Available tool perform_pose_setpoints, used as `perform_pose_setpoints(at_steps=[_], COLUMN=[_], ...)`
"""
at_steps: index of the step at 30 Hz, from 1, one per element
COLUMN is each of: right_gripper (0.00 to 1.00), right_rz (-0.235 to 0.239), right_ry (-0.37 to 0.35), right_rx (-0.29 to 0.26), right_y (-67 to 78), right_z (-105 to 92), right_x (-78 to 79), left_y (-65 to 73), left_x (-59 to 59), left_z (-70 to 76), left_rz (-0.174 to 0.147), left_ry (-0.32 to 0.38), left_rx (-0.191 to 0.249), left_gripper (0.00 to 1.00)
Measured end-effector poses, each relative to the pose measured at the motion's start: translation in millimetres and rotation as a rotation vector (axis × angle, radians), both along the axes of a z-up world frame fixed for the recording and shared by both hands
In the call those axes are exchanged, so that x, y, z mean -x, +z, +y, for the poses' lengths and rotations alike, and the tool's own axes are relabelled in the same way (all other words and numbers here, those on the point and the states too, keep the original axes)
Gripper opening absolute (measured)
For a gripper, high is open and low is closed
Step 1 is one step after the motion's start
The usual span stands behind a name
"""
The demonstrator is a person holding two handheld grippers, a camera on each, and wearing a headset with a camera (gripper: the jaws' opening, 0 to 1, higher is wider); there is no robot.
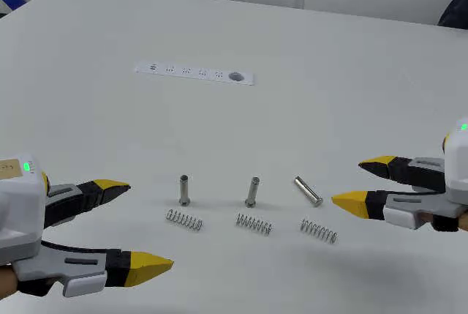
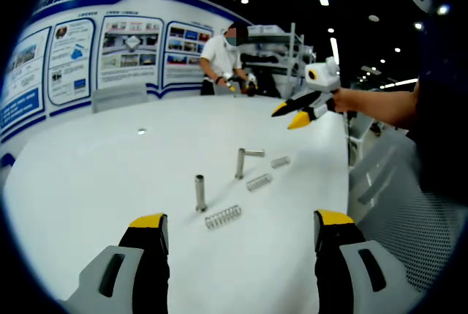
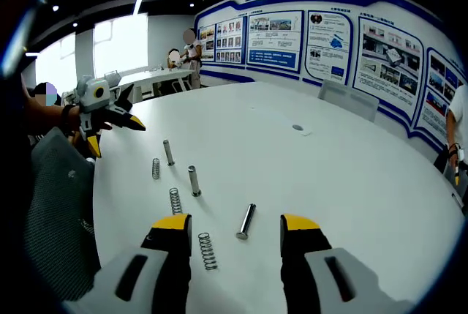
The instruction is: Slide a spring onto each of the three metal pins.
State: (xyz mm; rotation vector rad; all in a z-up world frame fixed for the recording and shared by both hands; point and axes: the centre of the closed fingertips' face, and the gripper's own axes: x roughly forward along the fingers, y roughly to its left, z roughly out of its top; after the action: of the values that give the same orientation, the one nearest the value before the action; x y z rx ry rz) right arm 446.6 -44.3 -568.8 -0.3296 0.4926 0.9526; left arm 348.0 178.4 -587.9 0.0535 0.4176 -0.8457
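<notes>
Hovering over the white table (image 1: 241, 28), the left gripper (image 1: 145, 223) and right gripper (image 1: 352, 181) both have their fingers apart and hold nothing. The likeliest slip, by the look of it, is the left spring (image 1: 183, 219), mid spring (image 1: 254, 224) or right spring (image 1: 318, 230) shooting out of the jaws: each is a thin open coil lying flat, and a pinch too hard or off-centre would squash it or flick it across the smooth top. A tip brushing the left pin (image 1: 184, 189) or mid pin (image 1: 252, 192) could knock it over, since both stand upright on narrow bases with nothing to steady them. The right pin (image 1: 308, 190) lies on its side, slanted, and being round it may roll when touched; it would probably need one gripper to hold it while the other feeds the coil on. All three pins are short bright metal cylinders in a row between the grippers, and each spring lies just in front of its pin, nearer the person, apart from it; none is threaded yet
</notes>
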Motion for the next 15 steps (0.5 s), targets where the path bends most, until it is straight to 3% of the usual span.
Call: perform_pose_setpoints(at_steps=[15], right_gripper=[0.34], right_rz=[0.050], right_ry=[-0.019], right_rx=[0.147], right_y=[-24.8], right_z=[16.9], right_x=[-28.0], left_y=[-3.0], left_x=[-1.3], left_z=[-0.5], left_rz=[0.008], left_ry=[-0.001], left_rx=[0.005], left_gripper=[0.81])
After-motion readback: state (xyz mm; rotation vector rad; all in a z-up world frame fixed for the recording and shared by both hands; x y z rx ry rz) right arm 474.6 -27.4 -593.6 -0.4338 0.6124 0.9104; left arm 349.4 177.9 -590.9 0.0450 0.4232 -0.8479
